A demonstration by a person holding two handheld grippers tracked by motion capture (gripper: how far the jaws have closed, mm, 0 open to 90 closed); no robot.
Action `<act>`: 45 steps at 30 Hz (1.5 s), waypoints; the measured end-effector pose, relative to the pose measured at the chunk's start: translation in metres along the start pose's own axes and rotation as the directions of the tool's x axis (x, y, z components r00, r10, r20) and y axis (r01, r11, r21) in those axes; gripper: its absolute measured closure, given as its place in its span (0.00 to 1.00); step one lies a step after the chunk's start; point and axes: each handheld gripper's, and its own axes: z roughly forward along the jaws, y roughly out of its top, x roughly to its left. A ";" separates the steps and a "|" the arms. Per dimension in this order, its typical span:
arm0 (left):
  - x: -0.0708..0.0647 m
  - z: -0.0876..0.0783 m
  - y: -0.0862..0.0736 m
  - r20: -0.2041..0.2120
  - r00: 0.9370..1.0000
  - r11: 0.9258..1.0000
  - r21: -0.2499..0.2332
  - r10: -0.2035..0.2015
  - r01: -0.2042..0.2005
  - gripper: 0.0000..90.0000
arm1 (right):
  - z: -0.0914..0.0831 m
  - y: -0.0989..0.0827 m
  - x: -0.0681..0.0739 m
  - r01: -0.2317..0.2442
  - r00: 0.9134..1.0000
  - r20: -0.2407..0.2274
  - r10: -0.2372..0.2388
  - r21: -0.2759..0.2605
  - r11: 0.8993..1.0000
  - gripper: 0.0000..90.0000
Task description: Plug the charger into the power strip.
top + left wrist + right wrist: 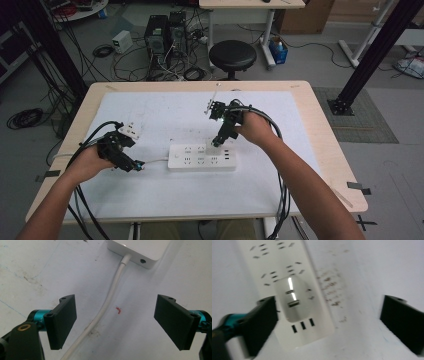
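White power strip [202,157] is laid flat at the middle of the white mat [150,195]; its sockets are smeared by blur in the right gripper view, where its near end is partly hidden behind one black jaw. A white charger [291,300] seated in the strip is resolved there, just below the right gripper [217,142], whose jaws are spread wide with nothing clasped. The strip's cable [105,307] is traced in the left gripper view, running untouched between the parted jaws of the left gripper [137,165], just left of the strip.

Black fingers [62,322] (teal hubs), black cables [280,185]
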 end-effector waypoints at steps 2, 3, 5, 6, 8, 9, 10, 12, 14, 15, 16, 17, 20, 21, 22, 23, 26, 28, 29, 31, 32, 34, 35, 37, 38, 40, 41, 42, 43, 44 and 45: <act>-0.001 -0.002 0.001 -0.003 1.000 1.000 -0.009 -0.003 0.003 0.20 | -0.006 -0.004 -0.001 -0.024 1.000 0.020 0.024 -0.012 1.000 0.01; -0.001 -0.002 0.001 -0.003 1.000 1.000 -0.009 -0.003 0.003 0.20 | -0.009 -0.006 -0.001 -0.031 0.999 0.031 0.031 -0.015 0.999 0.01; -0.001 -0.005 0.002 -0.009 1.000 1.000 -0.011 0.003 -0.003 0.20 | -0.012 -0.008 -0.001 -0.030 0.998 0.050 0.031 -0.022 0.999 0.01; -0.002 -0.007 0.003 -0.014 1.000 1.000 -0.015 0.005 -0.005 0.20 | -0.015 -0.010 -0.001 -0.045 0.996 0.070 0.046 -0.023 0.999 0.01; -0.002 -0.010 0.005 -0.022 1.000 1.000 -0.024 0.003 -0.003 0.20 | -0.024 -0.016 -0.001 -0.060 0.995 0.072 0.062 -0.035 0.998 0.01; -0.002 -0.010 0.005 -0.022 1.000 1.000 -0.024 0.003 -0.003 0.20 | -0.028 -0.020 -0.001 -0.071 0.995 0.068 0.073 -0.044 0.997 0.01; -0.003 -0.014 0.007 -0.034 0.999 0.999 -0.034 -0.002 0.000 0.20 | -0.038 -0.028 -0.002 -0.088 0.993 0.076 0.093 -0.067 0.994 0.01; -0.004 -0.019 0.009 -0.051 0.999 0.999 -0.048 -0.003 0.001 0.20 | -0.043 -0.033 -0.002 -0.102 0.990 0.087 0.108 -0.075 0.992 0.01; -0.004 -0.024 0.011 -0.062 0.998 0.999 -0.055 -0.001 -0.003 0.20 | -0.051 -0.042 -0.003 -0.122 0.987 0.094 0.130 -0.086 0.989 0.01; -0.004 -0.026 0.012 -0.068 0.998 0.999 -0.054 0.001 -0.004 0.20 | -0.055 -0.047 -0.003 -0.131 0.985 0.100 0.140 -0.092 0.987 0.01; -0.004 -0.026 0.012 -0.068 0.998 0.999 -0.054 0.001 -0.004 0.20 | -0.055 -0.047 -0.003 -0.131 0.985 0.100 0.140 -0.092 0.987 0.01; -0.004 -0.029 0.014 -0.074 0.997 0.998 -0.065 -0.004 -0.001 0.20 | -0.064 -0.064 -0.004 -0.162 0.979 0.111 0.174 -0.106 0.981 0.01; -0.005 -0.031 0.017 -0.085 0.996 0.997 -0.075 -0.008 0.002 0.20 | -0.069 -0.078 -0.004 -0.204 0.969 0.115 0.217 -0.116 0.972 0.01; -0.005 -0.031 0.017 -0.085 0.996 0.997 -0.075 -0.008 0.002 0.20 | -0.069 -0.078 -0.004 -0.204 0.969 0.115 0.217 -0.116 0.972 0.01; -0.005 -0.031 0.018 -0.089 0.996 0.997 -0.073 -0.006 0.000 0.20 | -0.070 -0.082 -0.003 -0.212 0.967 0.120 0.226 -0.116 0.970 0.01; -0.005 -0.031 0.018 -0.089 0.996 0.997 -0.076 -0.011 0.004 0.20 | -0.072 -0.090 -0.004 -0.227 0.962 0.126 0.242 -0.120 0.966 0.01; -0.003 -0.030 0.018 -0.097 0.995 0.997 -0.078 -0.022 0.014 0.20 | -0.073 -0.093 -0.005 -0.226 0.962 0.129 0.241 -0.125 0.966 0.01; -0.001 -0.030 0.018 -0.104 0.994 0.996 -0.082 -0.034 0.025 0.20 | -0.077 -0.102 -0.006 -0.254 0.953 0.133 0.272 -0.137 0.958 0.01; 0.000 -0.031 0.019 -0.106 0.994 0.996 -0.082 -0.036 0.027 0.20 | -0.077 -0.105 -0.006 -0.256 0.952 0.136 0.276 -0.146 0.956 0.01; 0.000 -0.031 0.019 -0.111 0.993 0.995 -0.093 -0.041 0.031 0.20 | -0.078 -0.110 -0.006 -0.261 0.950 0.133 0.281 -0.150 0.954 0.01; 0.001 -0.030 0.019 -0.111 0.993 0.995 -0.094 -0.045 0.034 0.20 | -0.078 -0.111 -0.006 -0.268 0.949 0.133 0.287 -0.148 0.952 0.01; 0.000 -0.030 0.019 -0.120 0.992 0.995 -0.093 -0.046 0.035 0.20 | -0.078 -0.114 -0.006 -0.274 0.946 0.133 0.294 -0.148 0.950 0.01; 0.000 -0.030 0.019 -0.121 0.992 0.995 -0.096 -0.048 0.036 0.20 | -0.077 -0.115 -0.007 -0.275 0.946 0.132 0.295 -0.148 0.950 0.01; 0.001 -0.030 0.019 -0.124 0.991 0.994 -0.101 -0.050 0.037 0.20 | -0.076 -0.118 -0.007 -0.276 0.947 0.129 0.295 -0.150 0.950 0.01; 0.001 -0.030 0.019 -0.128 0.991 0.995 -0.098 -0.048 0.036 0.20 | -0.075 -0.118 -0.007 -0.280 0.945 0.127 0.300 -0.152 0.948 0.01; 0.001 -0.029 0.018 -0.131 0.990 0.994 -0.104 -0.059 0.045 0.20 | -0.072 -0.120 -0.008 -0.282 0.946 0.124 0.300 -0.150 0.948 0.01; 0.001 -0.029 0.018 -0.133 0.989 0.994 -0.103 -0.059 0.046 0.20 | -0.071 -0.121 -0.008 -0.288 0.944 0.120 0.306 -0.151 0.946 0.01; 0.002 -0.029 0.017 -0.134 0.989 0.993 -0.105 -0.064 0.050 0.20 | -0.070 -0.121 -0.008 -0.284 0.946 0.117 0.303 -0.152 0.947 0.01; 0.002 -0.029 0.017 -0.137 0.989 0.993 -0.103 -0.065 0.051 0.20 | -0.070 -0.121 -0.008 -0.284 0.946 0.117 0.303 -0.152 0.947 0.01; 0.003 -0.029 0.017 -0.140 0.988 0.993 -0.106 -0.067 0.053 0.20 | -0.070 -0.122 -0.007 -0.290 0.944 0.119 0.309 -0.150 0.945 0.01; 0.003 -0.029 0.017 -0.139 0.988 0.992 -0.111 -0.073 0.057 0.20 | -0.070 -0.122 -0.007 -0.283 0.946 0.118 0.302 -0.154 0.947 0.01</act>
